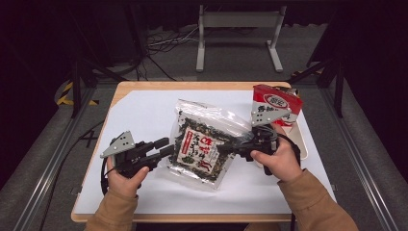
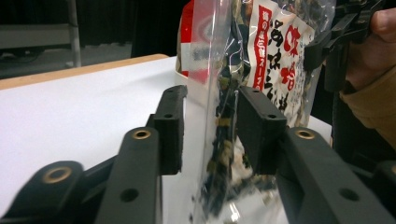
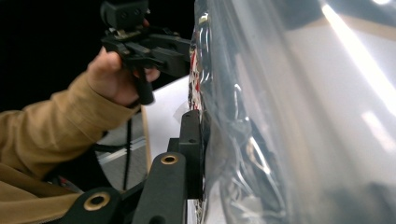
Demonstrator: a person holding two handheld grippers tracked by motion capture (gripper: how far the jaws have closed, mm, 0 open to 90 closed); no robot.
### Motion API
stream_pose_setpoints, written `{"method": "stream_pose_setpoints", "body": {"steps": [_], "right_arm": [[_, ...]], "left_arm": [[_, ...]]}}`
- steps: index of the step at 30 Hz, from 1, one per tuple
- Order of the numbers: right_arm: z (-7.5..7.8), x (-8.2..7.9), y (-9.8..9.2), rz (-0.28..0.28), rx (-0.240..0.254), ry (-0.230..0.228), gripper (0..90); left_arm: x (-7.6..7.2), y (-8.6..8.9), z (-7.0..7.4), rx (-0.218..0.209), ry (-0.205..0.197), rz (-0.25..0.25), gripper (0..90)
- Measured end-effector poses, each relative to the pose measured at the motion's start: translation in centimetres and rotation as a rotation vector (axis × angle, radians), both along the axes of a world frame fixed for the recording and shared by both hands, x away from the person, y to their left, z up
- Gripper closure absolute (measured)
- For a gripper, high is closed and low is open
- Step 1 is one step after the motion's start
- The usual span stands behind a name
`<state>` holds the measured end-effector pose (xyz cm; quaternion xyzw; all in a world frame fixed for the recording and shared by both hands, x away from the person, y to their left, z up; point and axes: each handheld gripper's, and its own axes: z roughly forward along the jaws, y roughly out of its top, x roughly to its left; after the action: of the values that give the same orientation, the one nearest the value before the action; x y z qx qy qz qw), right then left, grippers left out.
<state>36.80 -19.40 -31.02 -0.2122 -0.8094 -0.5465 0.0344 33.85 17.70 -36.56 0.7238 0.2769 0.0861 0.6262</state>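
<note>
A clear bag of dark seaweed snack (image 1: 202, 147) with a white and red label hangs tilted above the white sheet between my two grippers. My left gripper (image 1: 166, 147) stands at the bag's left edge. In the left gripper view the bag (image 2: 275, 51) passes between the jaws of my left gripper (image 2: 210, 126) with a gap on each side, so this gripper is open. My right gripper (image 1: 232, 146) is shut on the bag's right edge. In the right gripper view its left pad (image 3: 192, 149) presses the plastic (image 3: 289, 116), and the bag hides the other jaw.
A red and white snack bag (image 1: 275, 107) stands in a white tray (image 1: 303, 142) at the table's right, just behind my right hand. A white sheet (image 1: 144, 113) covers the wooden table. A grey metal stand (image 1: 238, 29) is on the floor beyond it.
</note>
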Motion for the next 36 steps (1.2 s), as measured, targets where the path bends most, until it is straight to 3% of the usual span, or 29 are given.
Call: {"method": "stream_pose_setpoints", "body": {"steps": [5,10,17,23,28,36], "right_arm": [[0.8,-0.1,-0.9,-0.027,-0.050,-0.038,76.5],[1.8,-0.3,-2.0,-0.059,-0.091,-0.077,76.4],[3.3,-0.6,-3.4,-0.097,-0.135,-0.115,76.4],[4.5,-0.7,-4.4,-0.125,-0.177,-0.141,76.3],[5.2,-0.6,-4.9,-0.145,-0.193,-0.156,76.4],[6.9,-0.7,-6.2,-0.176,-0.195,-0.174,76.4]], "left_arm": [[0.3,0.5,-0.1,0.094,0.002,0.063,53.2],[0.7,1.1,-0.4,0.190,0.003,0.130,51.3],[1.2,2.0,-0.9,0.232,0.028,0.157,49.2],[1.8,2.9,-1.5,0.322,0.037,0.223,45.9],[2.3,3.6,-2.2,0.346,0.052,0.244,44.4],[2.7,4.5,-2.6,0.346,0.082,0.241,42.5]]}}
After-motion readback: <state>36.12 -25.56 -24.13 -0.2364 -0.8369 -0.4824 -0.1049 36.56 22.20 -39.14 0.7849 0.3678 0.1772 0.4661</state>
